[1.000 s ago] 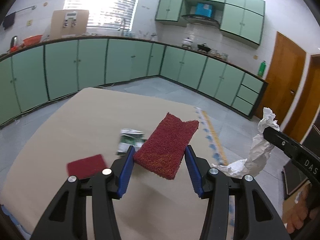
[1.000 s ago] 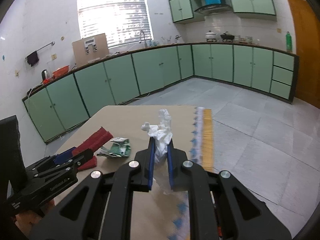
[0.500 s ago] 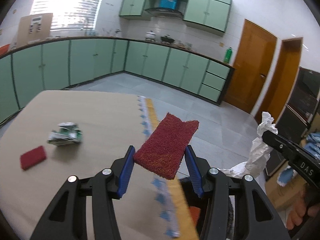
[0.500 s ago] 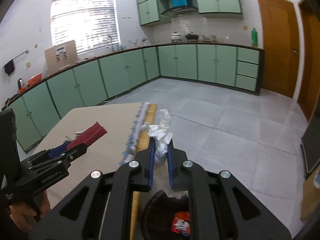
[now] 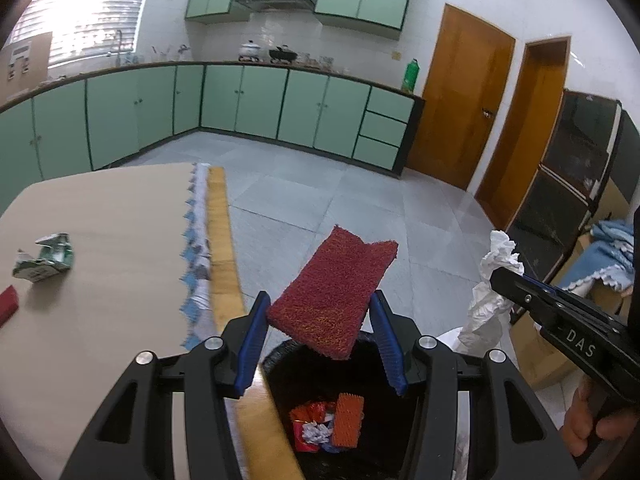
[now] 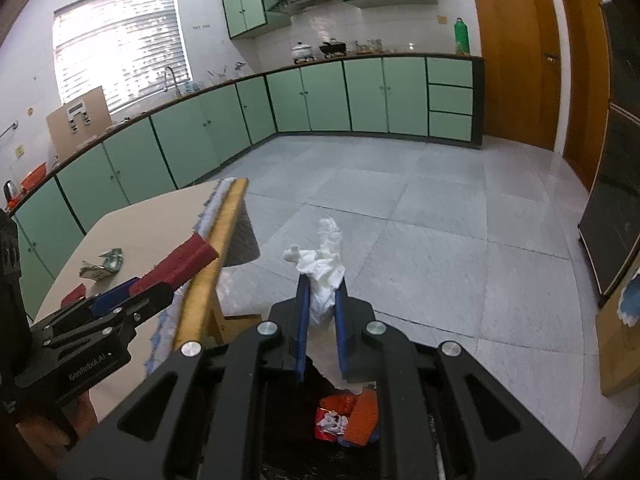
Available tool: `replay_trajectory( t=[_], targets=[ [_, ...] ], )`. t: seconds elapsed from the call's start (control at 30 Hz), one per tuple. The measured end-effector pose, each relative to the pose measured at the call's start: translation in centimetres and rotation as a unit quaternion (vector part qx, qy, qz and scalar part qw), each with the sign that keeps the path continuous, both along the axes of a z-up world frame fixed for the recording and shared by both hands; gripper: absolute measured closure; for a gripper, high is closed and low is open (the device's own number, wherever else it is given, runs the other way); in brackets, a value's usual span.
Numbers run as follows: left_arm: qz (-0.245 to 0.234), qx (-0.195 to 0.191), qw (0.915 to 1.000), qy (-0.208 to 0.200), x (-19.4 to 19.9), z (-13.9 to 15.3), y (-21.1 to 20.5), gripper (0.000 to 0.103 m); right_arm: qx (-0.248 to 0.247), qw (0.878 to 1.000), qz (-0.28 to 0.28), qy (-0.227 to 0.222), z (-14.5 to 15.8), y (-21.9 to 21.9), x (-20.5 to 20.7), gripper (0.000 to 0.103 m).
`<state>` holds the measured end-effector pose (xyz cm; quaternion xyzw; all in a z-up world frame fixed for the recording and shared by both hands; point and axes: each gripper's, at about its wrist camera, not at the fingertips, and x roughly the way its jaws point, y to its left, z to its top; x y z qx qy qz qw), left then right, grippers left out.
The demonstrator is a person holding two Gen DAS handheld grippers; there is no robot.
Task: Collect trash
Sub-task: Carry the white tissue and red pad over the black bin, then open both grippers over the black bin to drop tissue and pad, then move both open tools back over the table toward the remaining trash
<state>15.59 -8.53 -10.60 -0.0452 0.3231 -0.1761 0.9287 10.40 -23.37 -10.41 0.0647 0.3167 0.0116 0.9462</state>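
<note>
Left hand-held gripper (image 5: 326, 338) is clamped on a red scouring pad (image 5: 334, 294); right hand-held gripper (image 6: 322, 328) is clamped on crumpled white paper (image 6: 324, 276). Both hang above a black trash bin (image 5: 280, 364) beside the table (image 5: 100, 280).

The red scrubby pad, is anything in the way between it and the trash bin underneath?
Nothing visible is. The red scrubby pad hangs clamped in the left hand-held gripper right above the open black trash bin. Only air shows between them, and the bin has just some wrappers at its bottom.
</note>
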Motion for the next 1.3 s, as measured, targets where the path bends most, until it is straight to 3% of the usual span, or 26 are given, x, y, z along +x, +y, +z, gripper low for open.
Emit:
replay_trajectory(
  t=[0.37,0.5,0.7,0.8,0.97,1.3],
  targets=[
    [-0.021,0.018,0.9994,0.022,1.5,-2.7,-3.0,0.053,0.009,1.000,-0.008,0.025,-2.5,-2.0,1.0,0.085],
    [-0.033,0.020,0.9986,0.036,2.2,-3.5,-3.8,0.052,0.011,0.999,-0.016,0.027,-2.8,-2.5,1.3,0.065],
    [-0.044,0.014,0.9979,0.045,2.7,-3.9,-4.2,0.044,0.016,0.999,-0.032,0.023,-2.8,-3.5,1.5,0.052],
    [-0.041,0.011,0.9981,0.045,2.6,-3.7,-4.0,0.041,0.015,0.999,-0.037,0.017,-2.5,-3.7,1.5,0.041],
    [-0.019,0.004,0.9993,0.032,2.5,-2.7,-2.1,0.034,0.003,0.999,-0.049,-0.004,-1.8,-3.1,1.2,0.013],
    [0.079,0.005,0.9968,-0.013,1.2,0.9,7.1,0.027,0.005,0.999,-0.009,-0.033,0.1,2.9,2.1,0.006]
  ],
)
